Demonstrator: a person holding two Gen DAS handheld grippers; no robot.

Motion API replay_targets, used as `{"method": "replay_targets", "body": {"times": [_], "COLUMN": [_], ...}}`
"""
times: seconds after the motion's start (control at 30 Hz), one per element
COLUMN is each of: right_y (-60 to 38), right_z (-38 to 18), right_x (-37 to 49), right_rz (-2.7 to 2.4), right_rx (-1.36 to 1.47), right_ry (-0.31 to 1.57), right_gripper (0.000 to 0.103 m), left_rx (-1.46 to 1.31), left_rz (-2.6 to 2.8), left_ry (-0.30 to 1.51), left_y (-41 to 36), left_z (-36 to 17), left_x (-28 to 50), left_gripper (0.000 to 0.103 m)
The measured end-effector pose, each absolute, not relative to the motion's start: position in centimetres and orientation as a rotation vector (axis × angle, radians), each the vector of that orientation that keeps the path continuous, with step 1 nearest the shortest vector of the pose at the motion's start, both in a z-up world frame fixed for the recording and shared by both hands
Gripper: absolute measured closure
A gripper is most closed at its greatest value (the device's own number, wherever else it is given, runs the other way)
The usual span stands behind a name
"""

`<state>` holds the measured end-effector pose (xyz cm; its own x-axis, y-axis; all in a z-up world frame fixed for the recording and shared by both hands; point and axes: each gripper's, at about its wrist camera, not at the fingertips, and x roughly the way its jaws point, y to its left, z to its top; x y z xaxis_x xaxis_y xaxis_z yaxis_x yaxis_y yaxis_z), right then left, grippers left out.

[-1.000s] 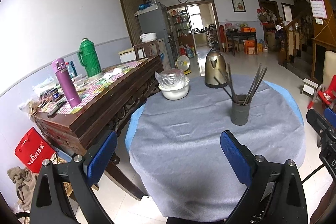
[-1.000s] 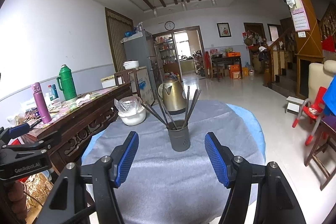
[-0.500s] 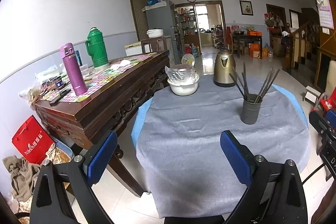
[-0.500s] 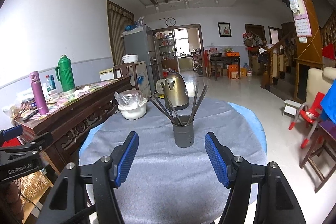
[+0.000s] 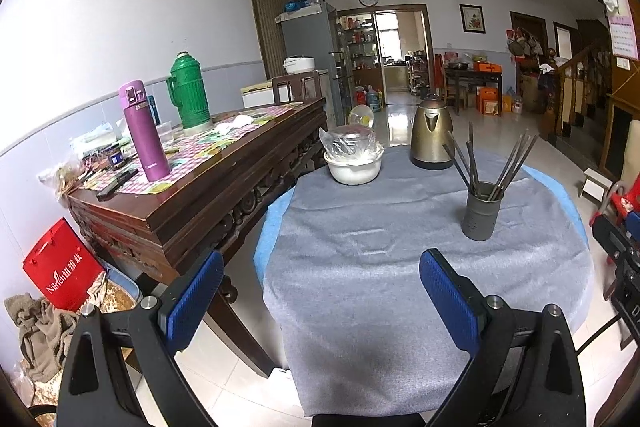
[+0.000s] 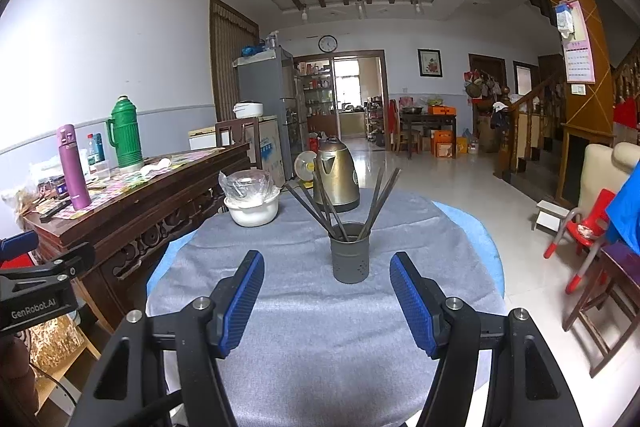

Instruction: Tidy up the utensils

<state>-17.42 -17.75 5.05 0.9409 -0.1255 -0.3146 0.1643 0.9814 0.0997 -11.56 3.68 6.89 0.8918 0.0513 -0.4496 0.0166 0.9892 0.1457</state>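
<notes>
A grey perforated utensil holder (image 6: pixel 349 253) stands upright on the round table with the grey cloth (image 6: pixel 320 327). Several dark chopsticks (image 6: pixel 340 205) stick out of it, fanned left and right. My right gripper (image 6: pixel 326 297) is open and empty, in front of the holder and short of it. In the left wrist view the holder (image 5: pixel 481 211) is at the right of the table with its chopsticks (image 5: pixel 490 161). My left gripper (image 5: pixel 320 301) is open and empty over the table's near edge, well left of the holder.
A brass kettle (image 6: pixel 335 175) and a white bowl holding a plastic-wrapped dish (image 6: pixel 251 203) stand at the table's far side. A dark wooden sideboard (image 5: pixel 200 183) with a purple flask (image 5: pixel 143 131) and green thermos (image 5: pixel 189 91) is at the left. A red chair (image 6: pixel 584 231) is at the right.
Both grippers have pulled back and risen a little from the table, so the holder looks smaller and farther. Both stay open and empty.
</notes>
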Motion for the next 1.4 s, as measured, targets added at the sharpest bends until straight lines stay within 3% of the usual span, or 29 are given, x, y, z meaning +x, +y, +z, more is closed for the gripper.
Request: {"method": "replay_targets", "body": {"times": [0.87, 1.4], "right_y": [-18.4, -23.0], "right_z": [4.8, 6.6], "right_x": [-15.1, -8.4], "right_rz": [-0.143, -0.173], "right_rx": [0.135, 0.136], "right_ry": [0.338, 0.363], "right_gripper": [0.033, 0.033], "left_rx": [0.143, 0.108], "left_rz": [0.028, -0.085], "left_ry": [0.460, 0.549], "left_y": [3.3, -1.7], "left_z": [7.1, 9.0], "left_x": [-10.9, -1.7], "left_gripper": [0.005, 0.005]}}
